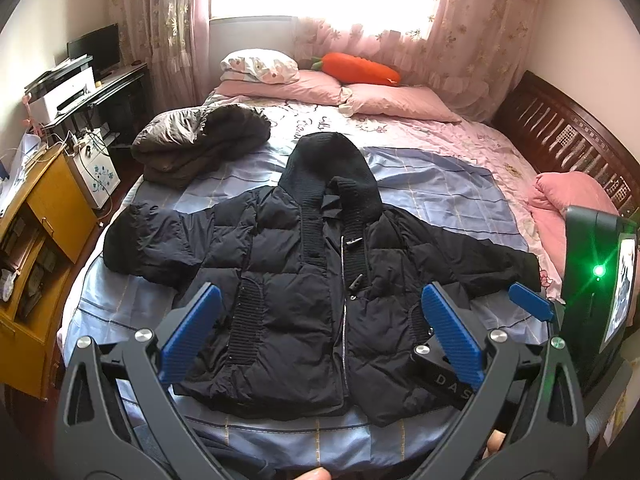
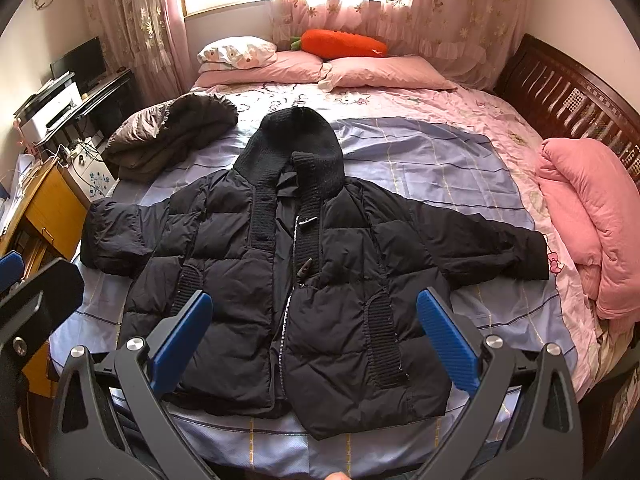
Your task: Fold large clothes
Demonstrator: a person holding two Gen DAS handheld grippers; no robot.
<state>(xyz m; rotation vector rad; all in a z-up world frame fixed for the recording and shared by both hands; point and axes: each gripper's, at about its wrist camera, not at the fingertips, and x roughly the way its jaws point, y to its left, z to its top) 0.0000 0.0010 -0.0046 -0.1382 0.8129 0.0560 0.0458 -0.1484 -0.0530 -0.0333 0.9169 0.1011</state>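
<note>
My left gripper point(image 1: 320, 332) and right gripper point(image 2: 316, 336) both hang spread apart and empty over the black hooded puffer jacket point(image 2: 288, 264), which lies flat mid-frame, sleeves outstretched on the bed point(image 2: 440, 152), its folding not yet begun.

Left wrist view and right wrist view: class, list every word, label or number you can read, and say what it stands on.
"DAS": on a dark strap lying beside the black jacket; it runs on behind the left hand-held gripper.
Cursive writing on the pink bedsheet: too distorted to read.
Small screen at the right edge: too blurred to read.
Right wrist view: nothing readable.
</note>
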